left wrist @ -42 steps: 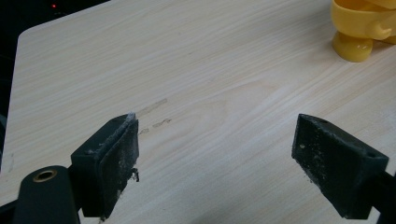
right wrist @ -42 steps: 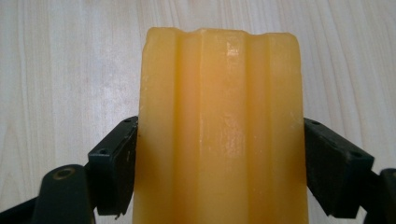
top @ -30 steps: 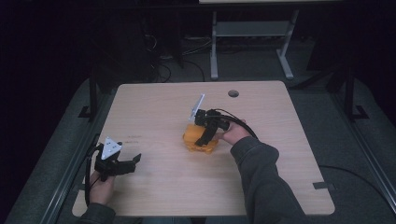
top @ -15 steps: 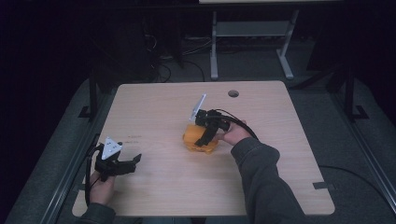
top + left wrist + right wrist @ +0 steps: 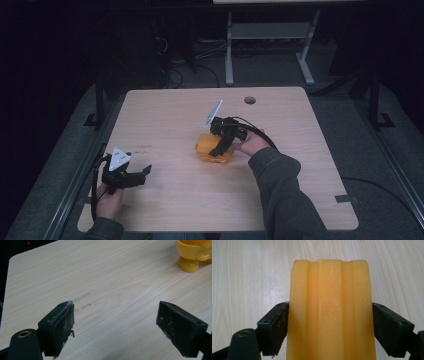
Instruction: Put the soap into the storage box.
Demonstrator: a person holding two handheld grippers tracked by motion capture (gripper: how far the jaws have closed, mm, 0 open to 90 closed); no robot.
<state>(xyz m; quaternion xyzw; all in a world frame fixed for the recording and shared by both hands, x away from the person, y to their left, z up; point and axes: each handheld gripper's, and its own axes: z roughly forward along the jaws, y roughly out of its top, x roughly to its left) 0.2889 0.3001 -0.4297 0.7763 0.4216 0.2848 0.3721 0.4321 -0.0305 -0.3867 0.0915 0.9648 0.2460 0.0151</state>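
bare table [image 5: 165,125] around, orange block [image 5: 207,148] mid-table obstacle

Your high view is dim, with dark edges around the lit table [image 5: 165,110]. Your close gripper views look bright and sharp.

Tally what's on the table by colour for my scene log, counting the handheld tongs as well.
Yellow-orange: 1, a plastic object near the table's middle, clamped by the right tongs.
Black: 2, the right tongs and the left tongs, open at the near left over bare wood.
Total: 3.
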